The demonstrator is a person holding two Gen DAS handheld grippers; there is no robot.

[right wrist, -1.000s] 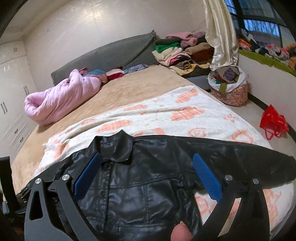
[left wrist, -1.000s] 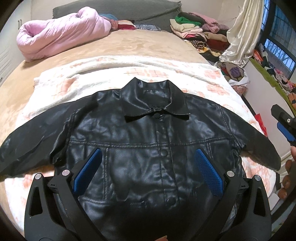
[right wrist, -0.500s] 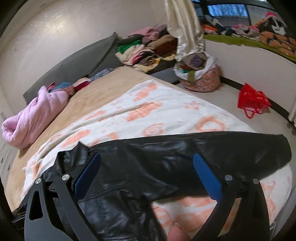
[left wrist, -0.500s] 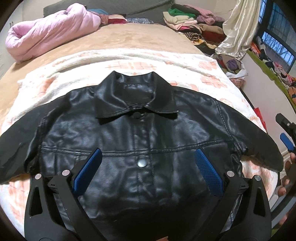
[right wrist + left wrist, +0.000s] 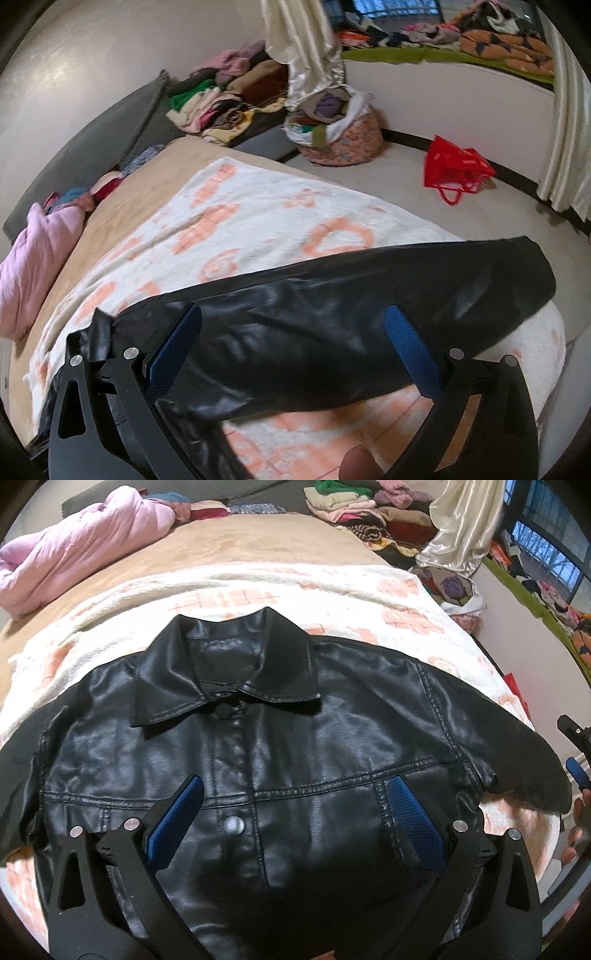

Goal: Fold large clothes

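nearest in the left wrist view, the left gripper [image 5: 291, 819] is held with its blue pads spread wide and nothing between them, over the lower chest of the black leather jacket [image 5: 280, 738], and it has been brought closer to the buttoned front than a second ago, so that the collar [image 5: 229, 672] now fills more of the view. in the right wrist view the right gripper [image 5: 293, 349] is likewise seen spread and empty, and it has been swung away from the jacket body toward the right sleeve [image 5: 369, 295], which now lies between its open fingers; whether the cloth is touched cannot be told. the jacket is laid face up and flat, with the sleeves stretched out to both sides, on the white blanket with orange patterns [image 5: 258, 236] covering the near part of the bed. no fold has yet been made, so the task is judged to be at its start, and the shift of the right gripper suggests that the sleeve is being lined up for a first fold inward across the chest. farther off, a pink quilt [image 5: 74, 557] is bundled at the head of the bed, stacked clothes [image 5: 221, 99] are piled beyond it, and a red bag [image 5: 456, 168] is left on the floor.
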